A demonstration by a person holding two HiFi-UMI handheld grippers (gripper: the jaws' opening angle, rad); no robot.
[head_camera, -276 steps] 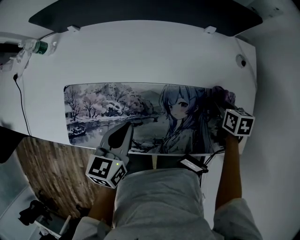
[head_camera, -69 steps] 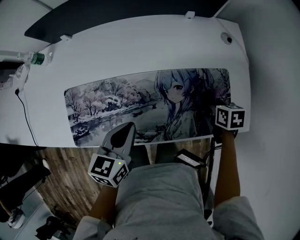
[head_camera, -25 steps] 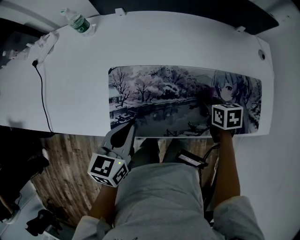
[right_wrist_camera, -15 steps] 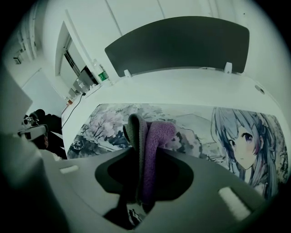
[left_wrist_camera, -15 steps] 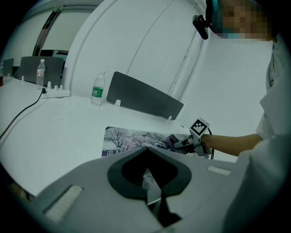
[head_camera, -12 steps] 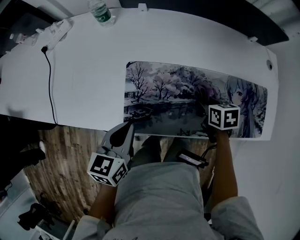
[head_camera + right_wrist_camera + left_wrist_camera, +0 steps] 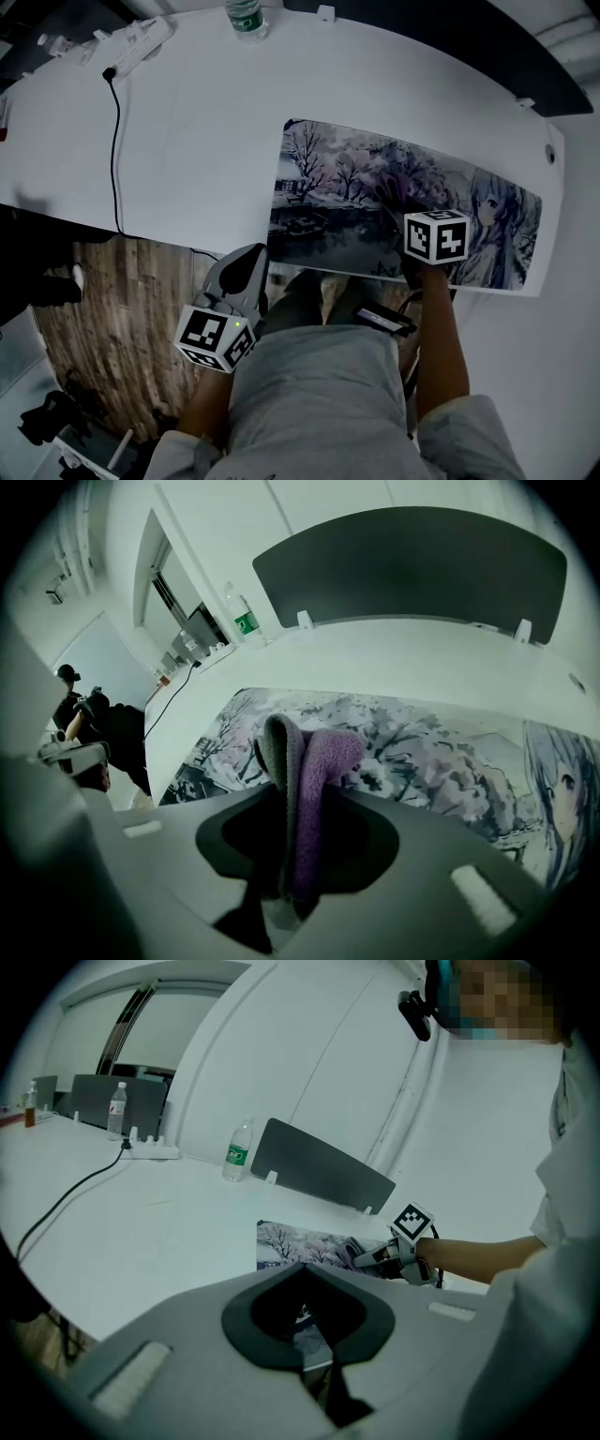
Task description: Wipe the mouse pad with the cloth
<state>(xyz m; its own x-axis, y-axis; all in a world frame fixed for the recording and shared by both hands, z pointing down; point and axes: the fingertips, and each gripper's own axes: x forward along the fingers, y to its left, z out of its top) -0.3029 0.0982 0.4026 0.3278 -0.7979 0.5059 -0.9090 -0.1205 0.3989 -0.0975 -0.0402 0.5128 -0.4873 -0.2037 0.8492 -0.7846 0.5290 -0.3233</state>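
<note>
Purple cloth point(image 7: 314, 761) is clamped in the jaws of the right hand-held gripper point(image 7: 405, 208), sticking out ahead of it over the middle of the mouse pad point(image 7: 328, 178) on the white desk point(image 7: 187, 122). Right forearm reaches straight forward across the pad's near edge. Left hand-held gripper point(image 7: 248, 267) has its jaws together and empty, held in front of the desk's near edge.

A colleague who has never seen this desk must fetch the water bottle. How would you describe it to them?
On the white desk, look past the left end of the long illustrated mouse pad to the far edge. The bottle stands upright there, just right of the white power strip and its black cable; it alone is clear plastic with a green label.
</note>
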